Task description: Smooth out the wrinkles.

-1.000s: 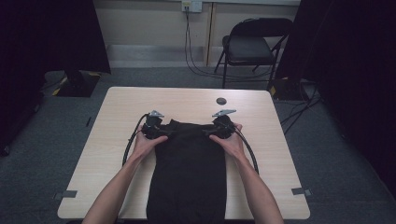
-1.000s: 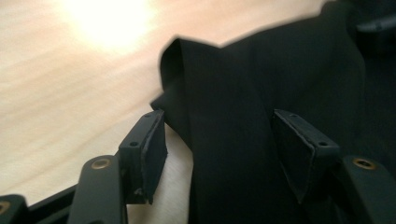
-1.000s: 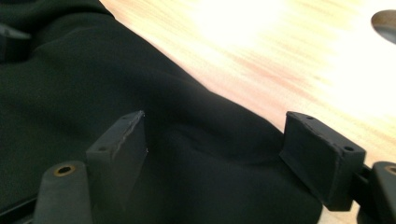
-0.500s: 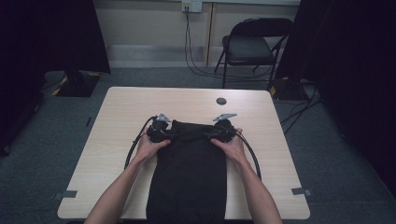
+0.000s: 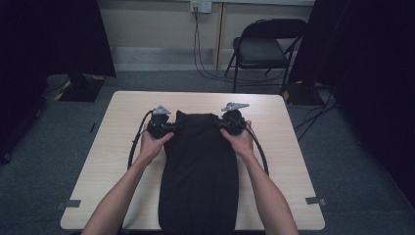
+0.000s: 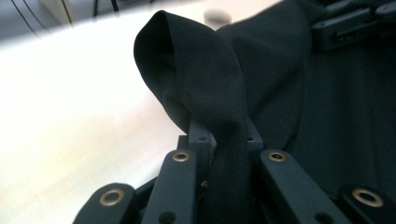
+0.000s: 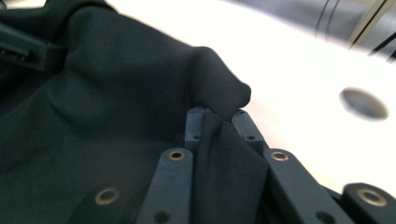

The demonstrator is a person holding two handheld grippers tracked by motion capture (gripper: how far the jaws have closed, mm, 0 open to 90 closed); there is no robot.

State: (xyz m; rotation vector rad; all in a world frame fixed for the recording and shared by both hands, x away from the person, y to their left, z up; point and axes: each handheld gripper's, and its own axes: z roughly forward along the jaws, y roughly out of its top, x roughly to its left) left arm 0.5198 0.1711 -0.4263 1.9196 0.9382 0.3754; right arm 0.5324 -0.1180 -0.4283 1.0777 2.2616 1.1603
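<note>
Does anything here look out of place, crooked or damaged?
Nothing looks damaged or spilled. The black garment lies lengthwise on the table, its near end hanging over the edge. The left gripper and right gripper have just closed on its far corners, bunching them.

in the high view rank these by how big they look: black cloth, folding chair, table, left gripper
1. table
2. black cloth
3. folding chair, though it stands farther from the camera, so its true size is unsure
4. left gripper
</note>
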